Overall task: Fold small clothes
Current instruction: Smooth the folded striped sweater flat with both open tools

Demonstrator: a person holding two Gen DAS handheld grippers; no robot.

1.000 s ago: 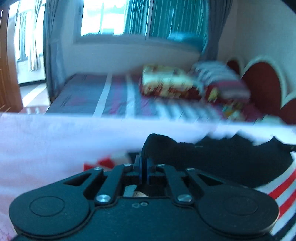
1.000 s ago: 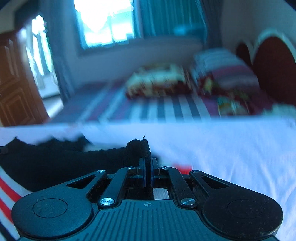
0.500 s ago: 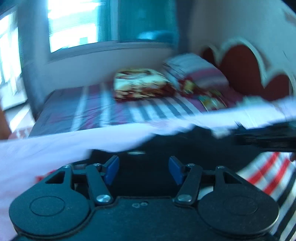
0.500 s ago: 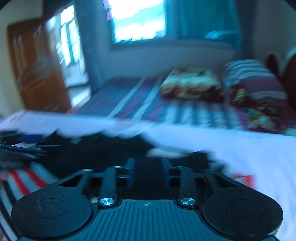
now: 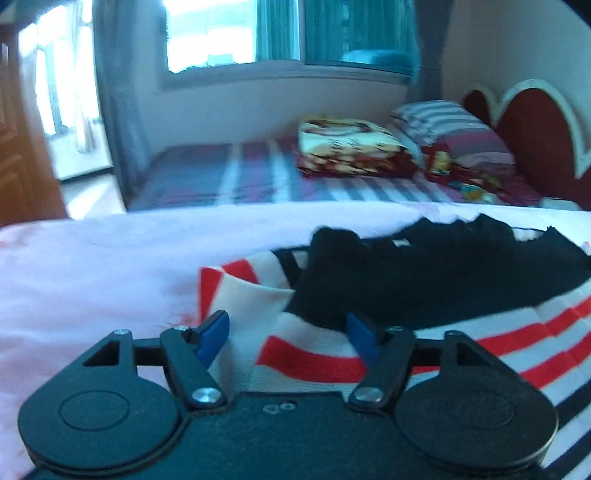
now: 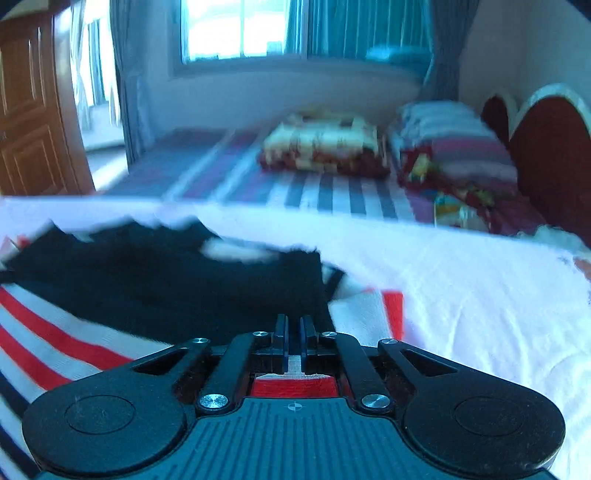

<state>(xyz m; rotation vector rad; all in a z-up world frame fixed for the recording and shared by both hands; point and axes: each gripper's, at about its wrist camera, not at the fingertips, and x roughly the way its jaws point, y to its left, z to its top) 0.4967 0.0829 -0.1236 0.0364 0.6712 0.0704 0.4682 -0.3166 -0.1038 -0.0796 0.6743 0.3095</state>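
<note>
A small garment, black on top (image 5: 424,273) with red, white and dark stripes (image 5: 517,332), lies on a white-pink cloth surface (image 5: 92,266). My left gripper (image 5: 288,332) is open, its blue fingertips (image 5: 212,330) spread over the striped edge, holding nothing. In the right wrist view the same black fabric (image 6: 166,280) and stripes (image 6: 55,332) lie ahead to the left. My right gripper (image 6: 291,332) has its jaws nearly together with a narrow gap over the striped fabric; whether it grips the cloth is unclear.
Beyond the work surface stands a bed with a striped sheet (image 5: 258,181), a folded patterned blanket (image 5: 351,147), pillows (image 5: 454,129) and a red headboard (image 5: 535,140). A window (image 5: 229,33) with curtains is behind, and a wooden door (image 6: 33,110) stands at left.
Both grippers let go of the black fabric and opened half a second ago. The left has drawn back and stays open; the right has closed again to a narrow gap.
</note>
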